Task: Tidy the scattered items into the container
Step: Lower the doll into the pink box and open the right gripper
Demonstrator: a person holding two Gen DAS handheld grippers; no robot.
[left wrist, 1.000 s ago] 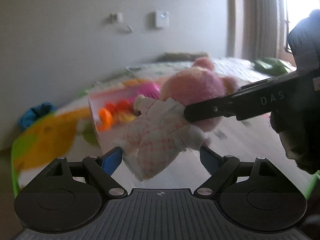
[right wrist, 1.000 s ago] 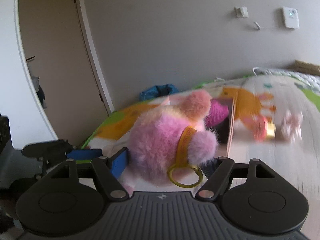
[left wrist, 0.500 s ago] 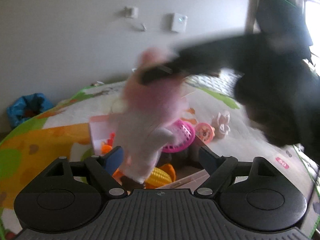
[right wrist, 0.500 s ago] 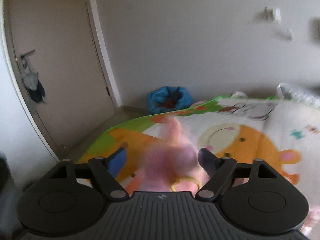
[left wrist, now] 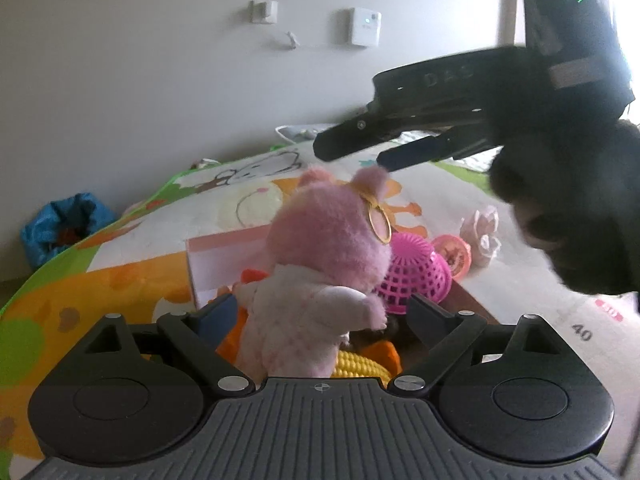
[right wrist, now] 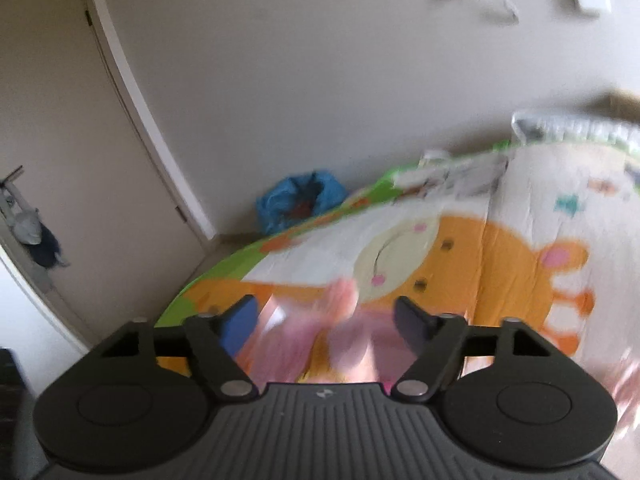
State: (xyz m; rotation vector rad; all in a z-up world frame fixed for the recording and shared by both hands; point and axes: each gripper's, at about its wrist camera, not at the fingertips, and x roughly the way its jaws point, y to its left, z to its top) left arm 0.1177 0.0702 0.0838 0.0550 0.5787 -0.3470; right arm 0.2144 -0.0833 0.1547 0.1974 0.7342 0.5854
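Left wrist view: your left gripper (left wrist: pixel 318 312) is opening, its fingers wide on either side of the pink plush toy (left wrist: pixel 320 264) without pressing it. The toy stands upright in the pink box (left wrist: pixel 224 256) on the play mat (left wrist: pixel 100 280), among a corn cob (left wrist: pixel 360 364) and a pink basket (left wrist: pixel 416 276). Your right gripper (left wrist: pixel 348 156) hangs just above the toy's ears, closing on nothing.
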